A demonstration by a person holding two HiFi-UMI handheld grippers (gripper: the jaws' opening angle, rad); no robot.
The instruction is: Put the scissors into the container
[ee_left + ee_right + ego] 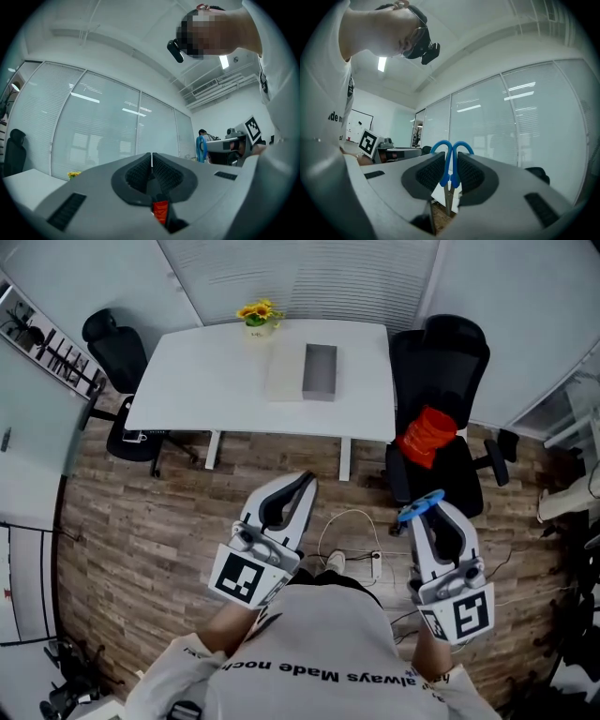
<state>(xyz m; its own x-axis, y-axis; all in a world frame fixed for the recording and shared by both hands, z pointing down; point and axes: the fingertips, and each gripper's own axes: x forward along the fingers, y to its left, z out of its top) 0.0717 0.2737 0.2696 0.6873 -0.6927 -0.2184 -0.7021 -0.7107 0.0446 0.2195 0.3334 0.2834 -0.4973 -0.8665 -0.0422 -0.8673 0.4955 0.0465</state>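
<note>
The scissors [449,158] are clamped at the handles between the jaws of the right gripper [425,513], loops outward; the left gripper [151,161] is closed on nothing. The container [320,371] lies well ahead on the table [202,381]; release should be made only directly above its opening.

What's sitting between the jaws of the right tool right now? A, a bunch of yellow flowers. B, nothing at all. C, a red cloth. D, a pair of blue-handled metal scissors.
D: in the right gripper view, the right tool has its jaws closed on the blue-handled metal scissors, with the blue handle loops poking out past the tips.
</note>
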